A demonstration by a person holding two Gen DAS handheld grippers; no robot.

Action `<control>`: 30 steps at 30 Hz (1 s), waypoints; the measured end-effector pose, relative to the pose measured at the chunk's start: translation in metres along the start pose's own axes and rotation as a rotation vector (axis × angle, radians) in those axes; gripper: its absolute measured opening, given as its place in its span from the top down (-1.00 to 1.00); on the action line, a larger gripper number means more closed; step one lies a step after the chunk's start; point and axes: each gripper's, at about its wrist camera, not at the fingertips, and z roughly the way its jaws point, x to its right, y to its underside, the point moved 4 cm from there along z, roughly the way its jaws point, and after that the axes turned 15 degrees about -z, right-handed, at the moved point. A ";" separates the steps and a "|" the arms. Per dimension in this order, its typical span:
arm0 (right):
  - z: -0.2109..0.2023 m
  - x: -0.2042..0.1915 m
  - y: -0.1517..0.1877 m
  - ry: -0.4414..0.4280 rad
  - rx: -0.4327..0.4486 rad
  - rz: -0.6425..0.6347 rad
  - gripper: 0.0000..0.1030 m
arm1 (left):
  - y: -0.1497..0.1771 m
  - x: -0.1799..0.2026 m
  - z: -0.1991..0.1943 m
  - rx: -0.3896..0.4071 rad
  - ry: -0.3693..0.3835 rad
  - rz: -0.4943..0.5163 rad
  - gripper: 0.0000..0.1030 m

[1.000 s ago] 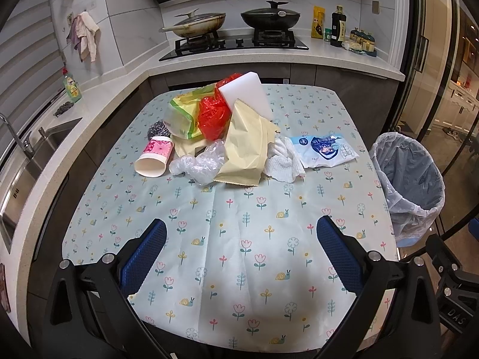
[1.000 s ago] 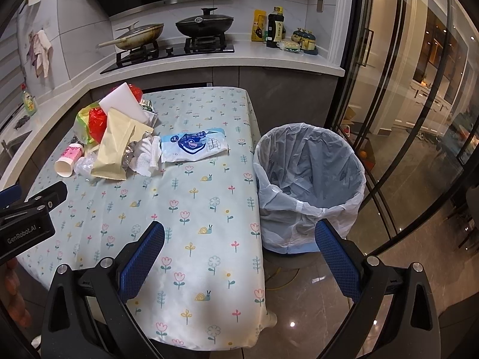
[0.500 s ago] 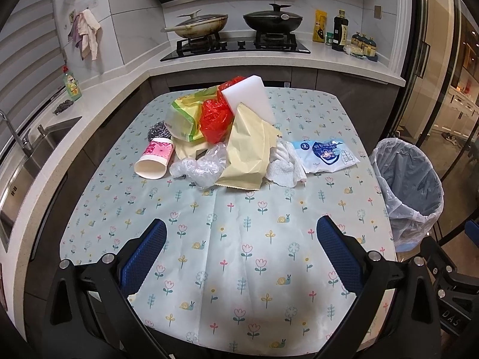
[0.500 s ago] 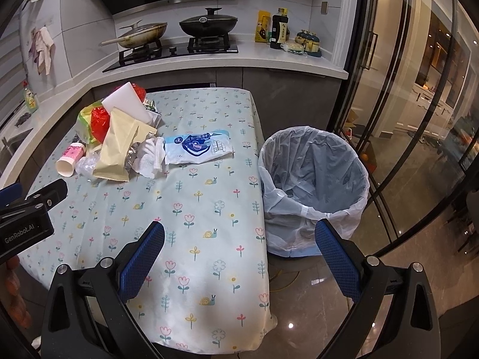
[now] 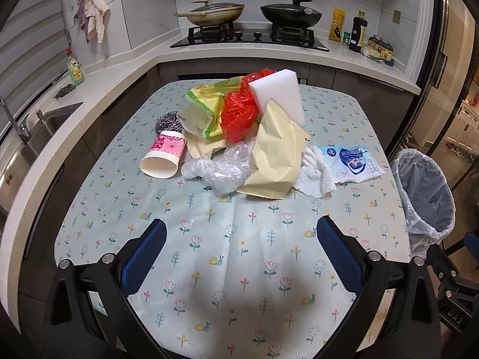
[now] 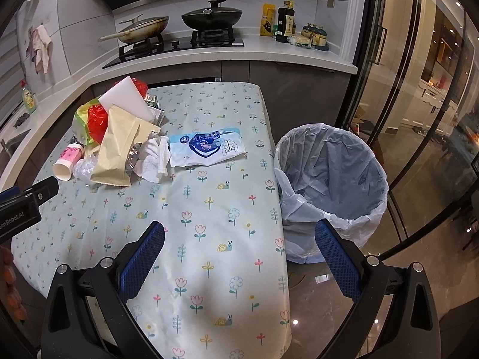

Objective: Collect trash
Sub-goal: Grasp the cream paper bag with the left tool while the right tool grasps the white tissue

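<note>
Two empty grippers hover over a flowered table, trash pile ahead.

The left gripper (image 5: 241, 246) and right gripper (image 6: 239, 246) both hang spread wide, holding nothing. At twelve o'clock from the left one lies the trash pile (image 5: 254, 137): paper cup (image 5: 163, 155), wrappers, bags. The lined bin (image 6: 330, 185) stands at one o'clock of the right gripper, beside the table (image 6: 209, 224). Collecting seems not yet begun; next comes reaching a piece and closing on it.

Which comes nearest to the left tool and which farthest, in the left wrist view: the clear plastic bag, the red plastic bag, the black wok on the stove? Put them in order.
1. clear plastic bag: front of the pile, closest to the left tool.
2. red plastic bag: higher in the pile, behind it.
3. black wok: on the stove at the back.
</note>
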 end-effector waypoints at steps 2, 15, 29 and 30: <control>0.009 -0.002 -0.005 -0.003 -0.006 0.008 -0.87 | -0.005 -0.006 0.011 -0.011 0.000 -0.008 -0.86; 0.084 -0.014 -0.039 0.008 -0.046 0.036 -0.87 | -0.031 0.016 0.099 -0.138 0.171 -0.051 -0.86; 0.129 -0.051 -0.059 -0.092 -0.084 0.007 -0.66 | -0.033 0.029 0.132 -0.211 0.236 -0.019 0.08; 0.130 -0.057 -0.060 -0.110 -0.084 -0.004 -0.62 | -0.034 0.027 0.128 -0.207 0.240 -0.023 0.11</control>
